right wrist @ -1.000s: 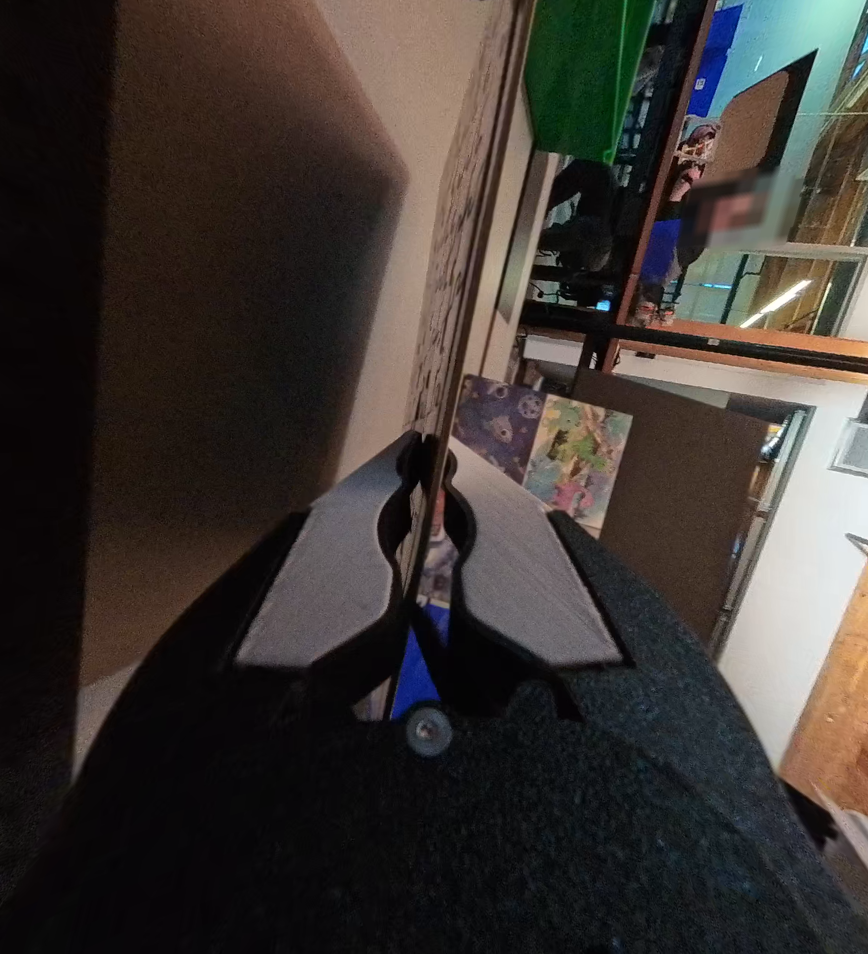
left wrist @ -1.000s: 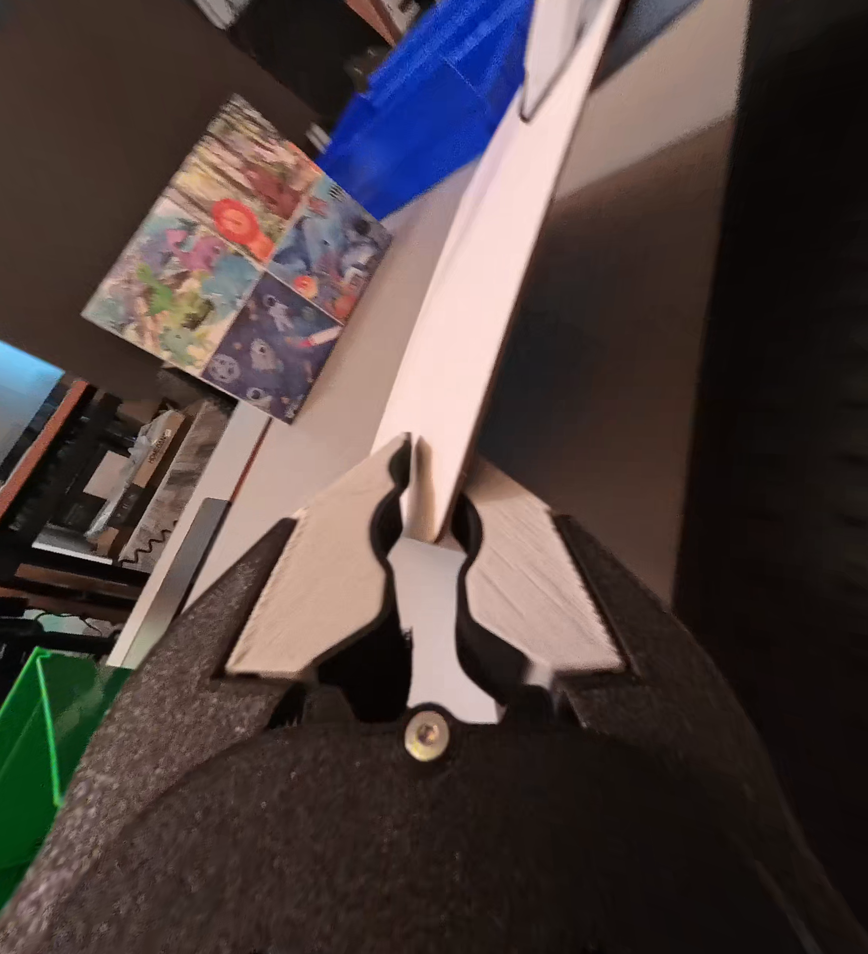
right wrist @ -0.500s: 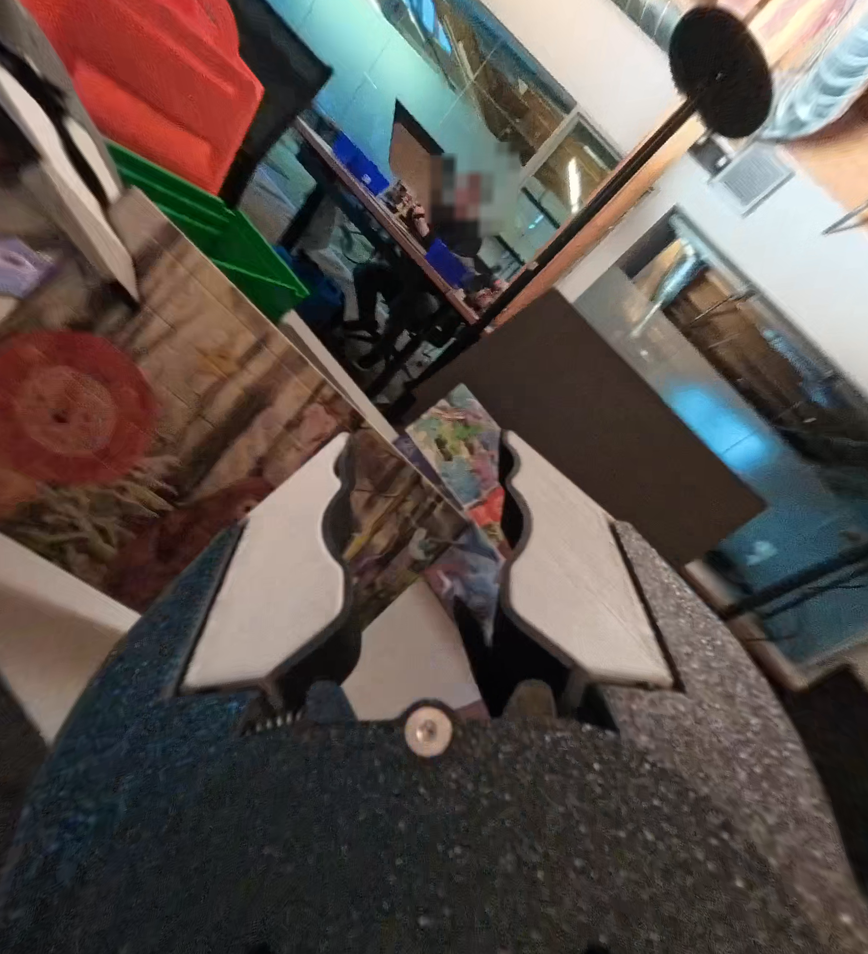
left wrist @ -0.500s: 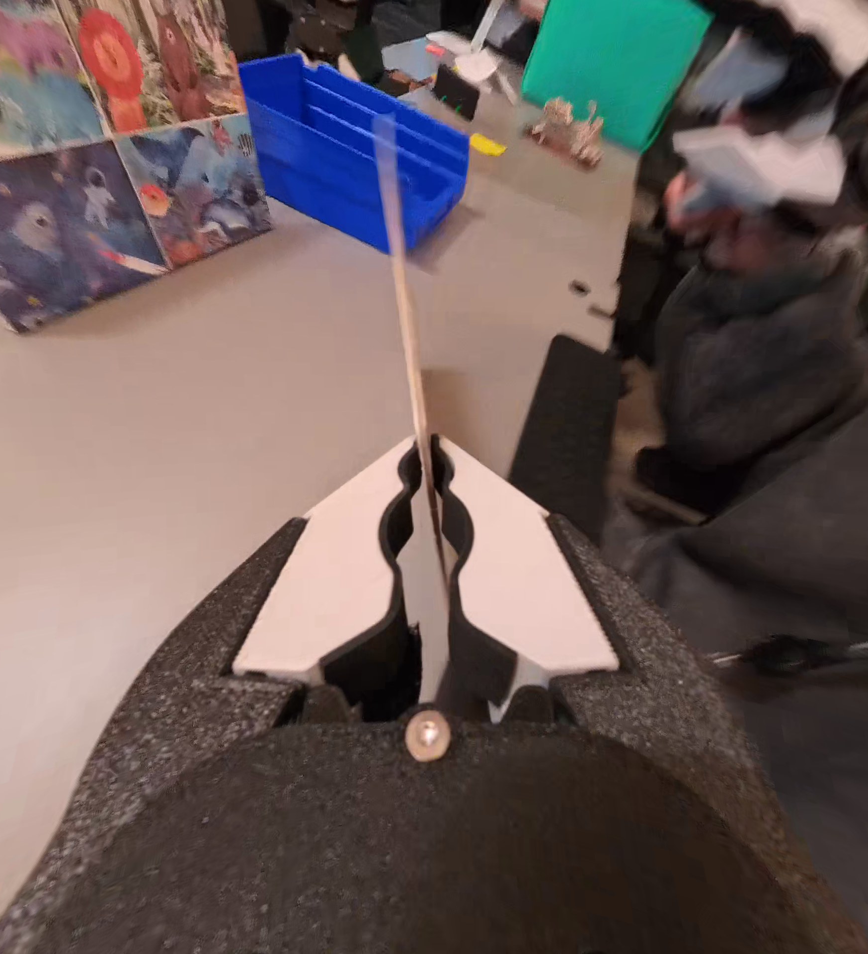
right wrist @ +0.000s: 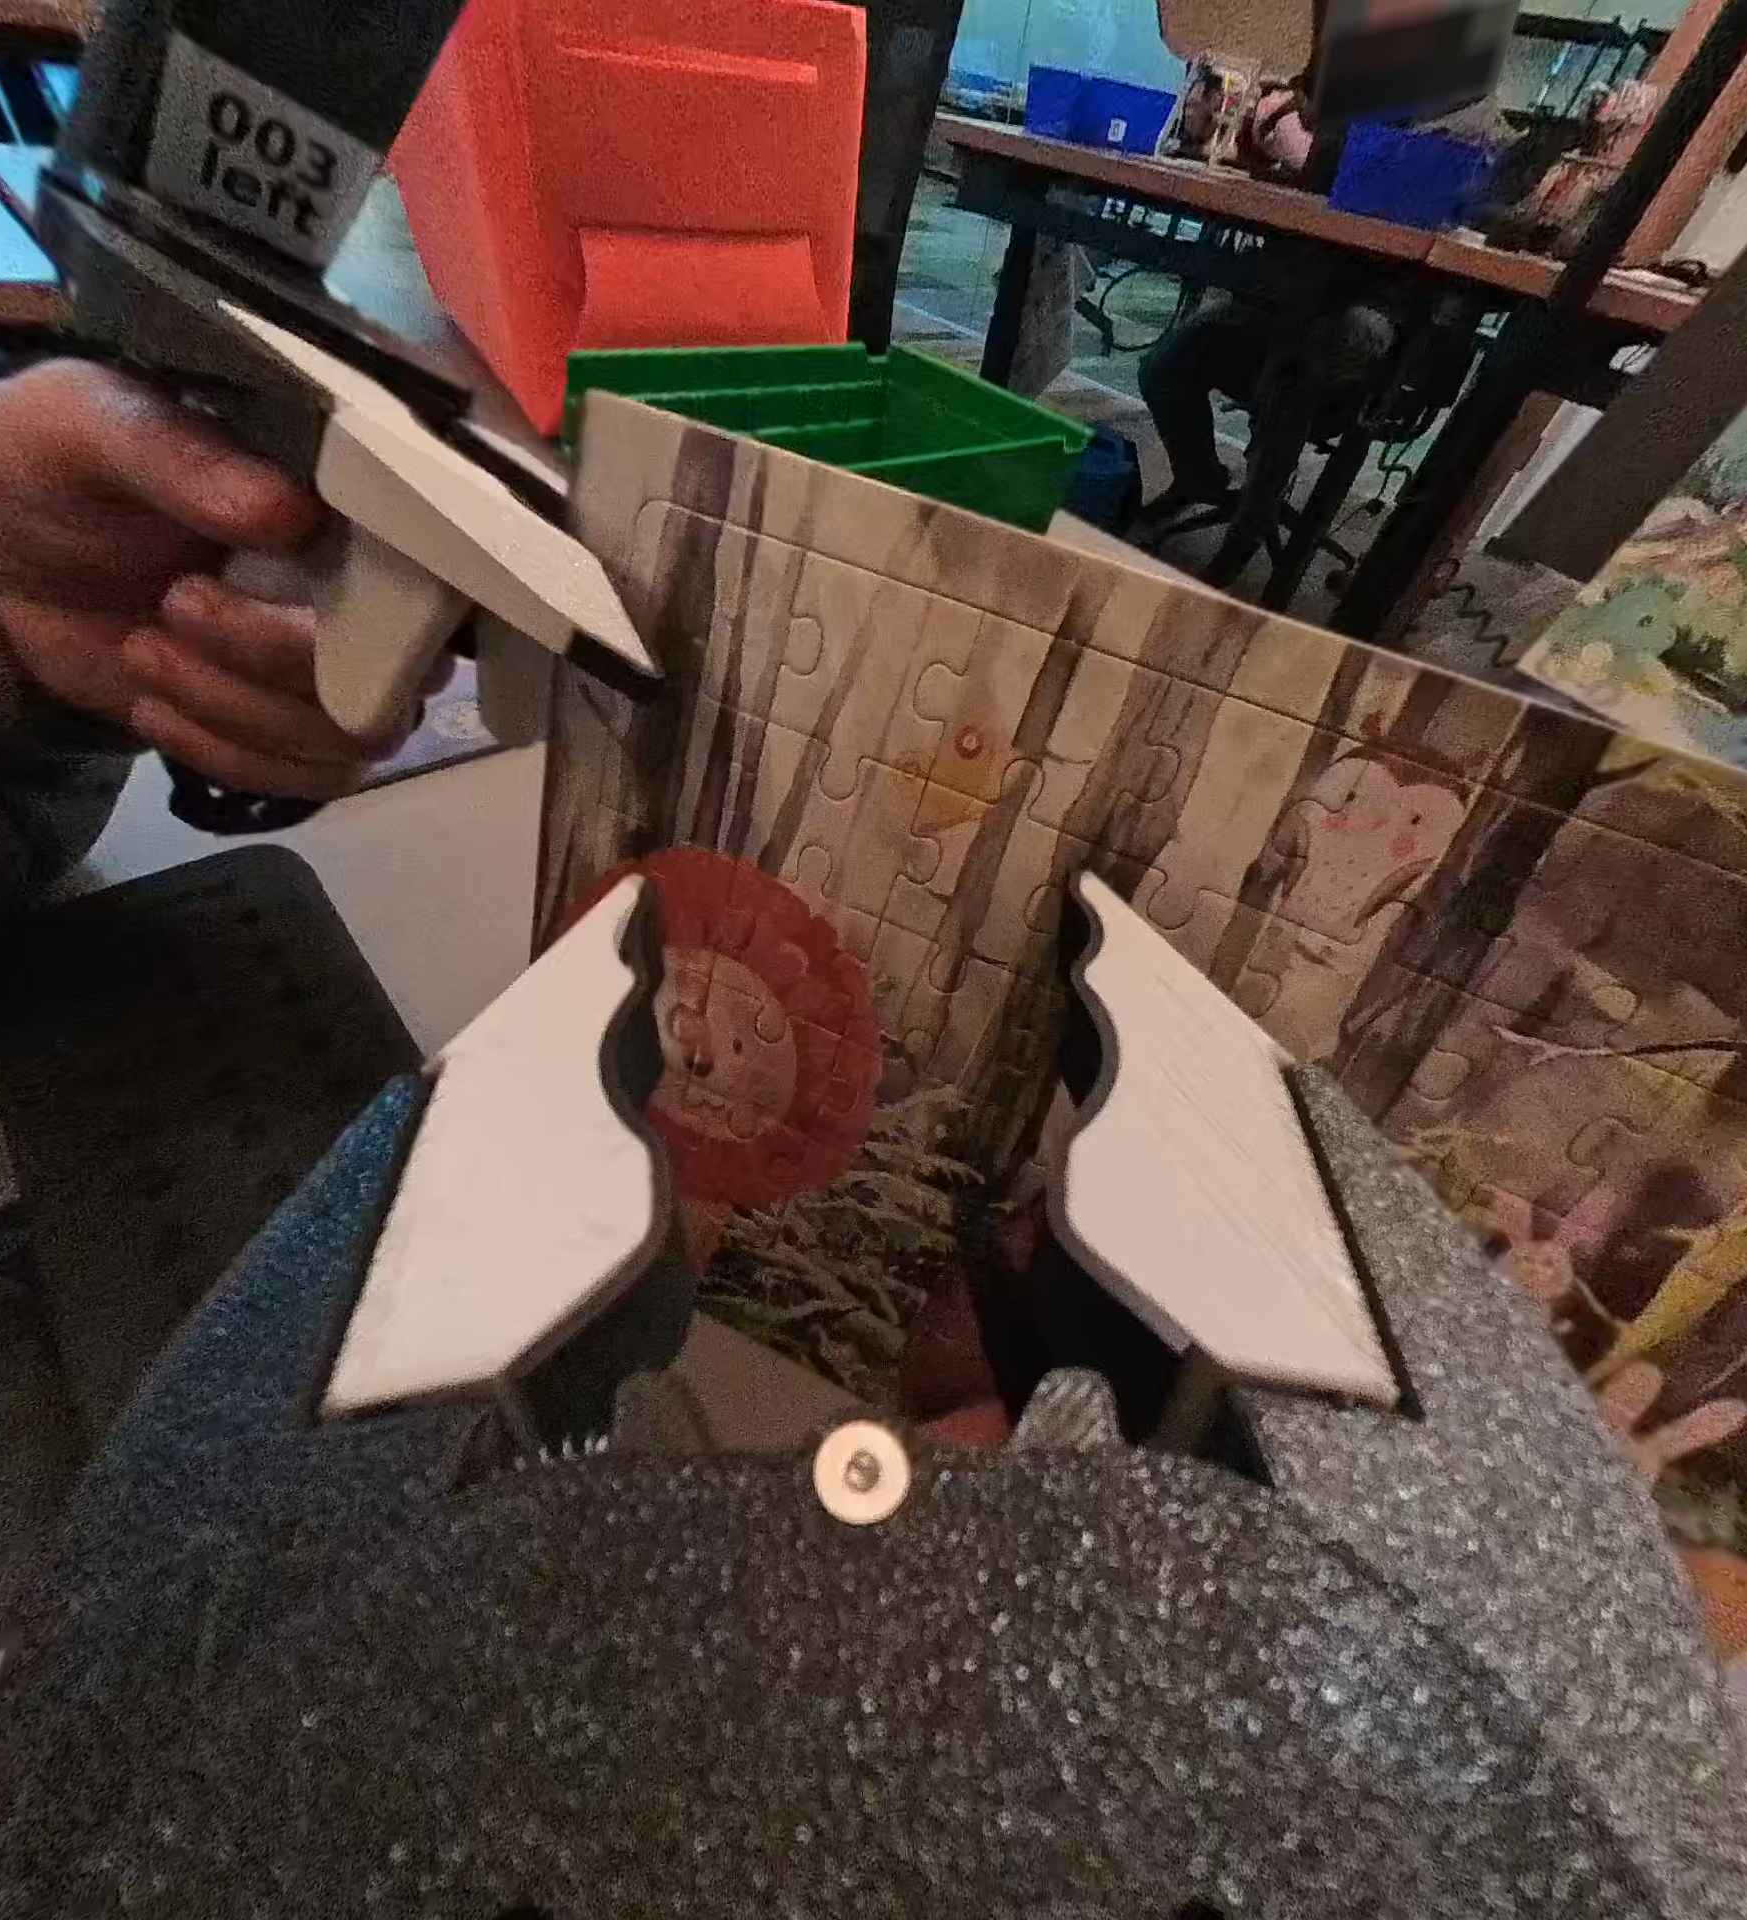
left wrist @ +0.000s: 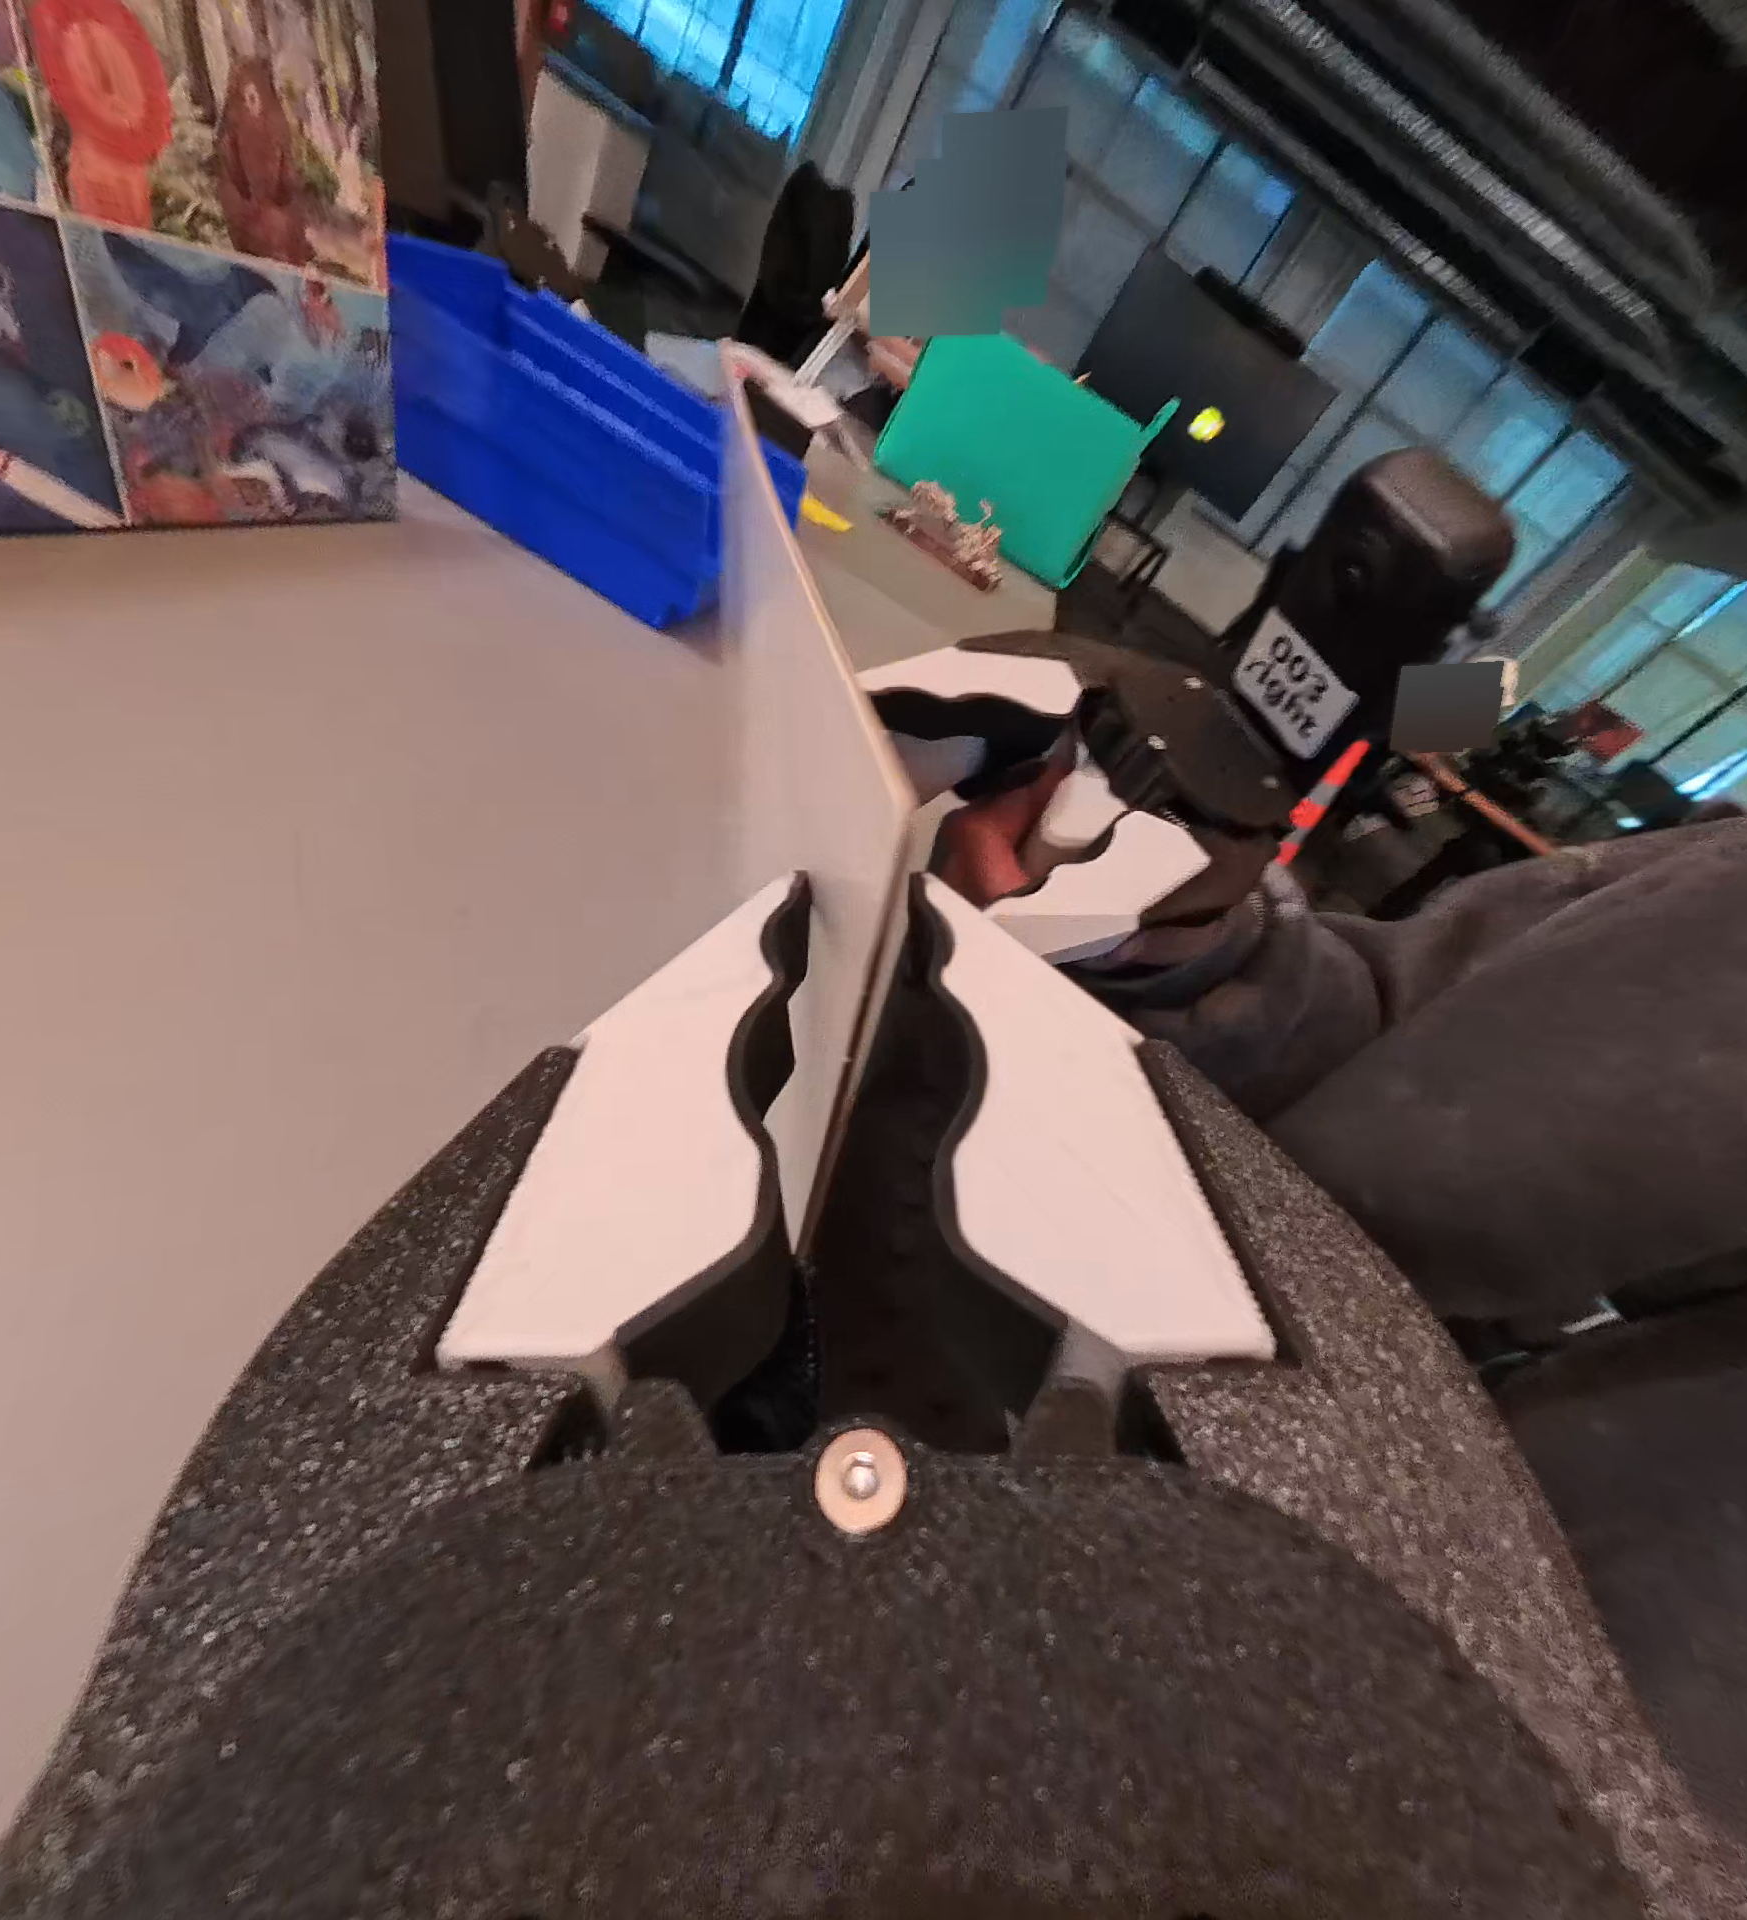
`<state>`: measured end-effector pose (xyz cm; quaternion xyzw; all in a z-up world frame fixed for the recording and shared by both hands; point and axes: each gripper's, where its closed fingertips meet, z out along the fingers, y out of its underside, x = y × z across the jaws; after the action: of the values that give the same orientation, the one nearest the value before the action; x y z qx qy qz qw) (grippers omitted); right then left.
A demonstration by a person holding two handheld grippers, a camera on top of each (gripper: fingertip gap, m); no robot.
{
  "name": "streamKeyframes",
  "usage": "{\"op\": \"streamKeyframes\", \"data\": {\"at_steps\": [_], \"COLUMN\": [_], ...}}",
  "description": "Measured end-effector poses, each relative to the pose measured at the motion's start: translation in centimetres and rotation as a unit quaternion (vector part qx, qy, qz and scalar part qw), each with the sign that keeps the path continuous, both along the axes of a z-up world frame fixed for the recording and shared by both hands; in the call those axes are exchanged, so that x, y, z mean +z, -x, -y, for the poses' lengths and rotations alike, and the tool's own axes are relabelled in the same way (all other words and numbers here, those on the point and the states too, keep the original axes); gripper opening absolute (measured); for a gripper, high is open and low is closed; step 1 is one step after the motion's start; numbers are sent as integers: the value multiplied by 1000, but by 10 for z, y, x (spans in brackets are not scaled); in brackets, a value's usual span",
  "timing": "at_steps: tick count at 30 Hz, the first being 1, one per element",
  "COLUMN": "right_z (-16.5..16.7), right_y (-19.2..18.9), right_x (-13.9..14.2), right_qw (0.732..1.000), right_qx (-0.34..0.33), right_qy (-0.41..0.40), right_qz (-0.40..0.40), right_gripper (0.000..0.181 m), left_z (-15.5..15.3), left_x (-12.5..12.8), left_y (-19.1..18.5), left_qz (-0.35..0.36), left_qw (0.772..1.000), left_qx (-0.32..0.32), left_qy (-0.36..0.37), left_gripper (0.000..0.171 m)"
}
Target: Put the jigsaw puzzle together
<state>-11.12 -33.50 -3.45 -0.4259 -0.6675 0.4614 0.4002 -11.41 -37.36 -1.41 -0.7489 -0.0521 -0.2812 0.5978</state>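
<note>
Our left gripper [left wrist: 853, 894] pinches the puzzle board [left wrist: 807, 727] by its edge, holding it upright above the table [left wrist: 277, 831] — our right gripper [right wrist: 853, 904] gapes wide, empty, facing the board's picture side; beyond sits a blue bin [left wrist: 557, 457].

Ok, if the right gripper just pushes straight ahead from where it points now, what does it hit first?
Most likely the puzzle board itself: the open right gripper faces its picture side, fingertips framing the red lion, while the left gripper pinches the board's edge upright. How far off the board is remains unclear.
</note>
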Motion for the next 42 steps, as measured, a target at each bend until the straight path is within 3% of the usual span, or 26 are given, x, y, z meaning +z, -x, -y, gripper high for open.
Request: {"op": "streamKeyframes", "data": {"at_steps": [4,9,13,17,20,23,27,33,37,42], "right_z": [12,20,30,53,59,69,73,63,64,65], "right_y": [10,22,25,15,32,39,35,30,29,20], "right_x": [2,-2,15,62,50,40,44,43,40,40], "right_qw": [1000,1000,998,991,988,989,991,979,970,952], "right_qx": [3,-4,7,129,125,116,113,126,139,159], "right_qy": [-14,-11,-47,-10,-85,-91,-64,-144,-183,-245], "right_qz": [-1,6,-32,-45,3,-9,-45,-70,-77,-92], "right_gripper": [82,82,80,80,88,97,96,82,81,76], "left_z": [15,38,57,58,54,51,53,54,54,53], "left_x": [14,10,14,13,20,16,18,22,24,22], "left_y": [0,13,24,28,19,12,5,2,-5,12], "left_qz": [25,5,4,-40,-44,-62,-20,30,36,118], "left_qw": [998,997,996,997,997,996,996,993,992,985], "left_qx": [-9,20,41,44,27,23,2,-28,-49,-34], "left_qy": [-54,-69,-80,-54,-61,-62,-90,-107,-114,-123], "left_gripper": [18,17,9,6,7,7,9,15,14,11]}}
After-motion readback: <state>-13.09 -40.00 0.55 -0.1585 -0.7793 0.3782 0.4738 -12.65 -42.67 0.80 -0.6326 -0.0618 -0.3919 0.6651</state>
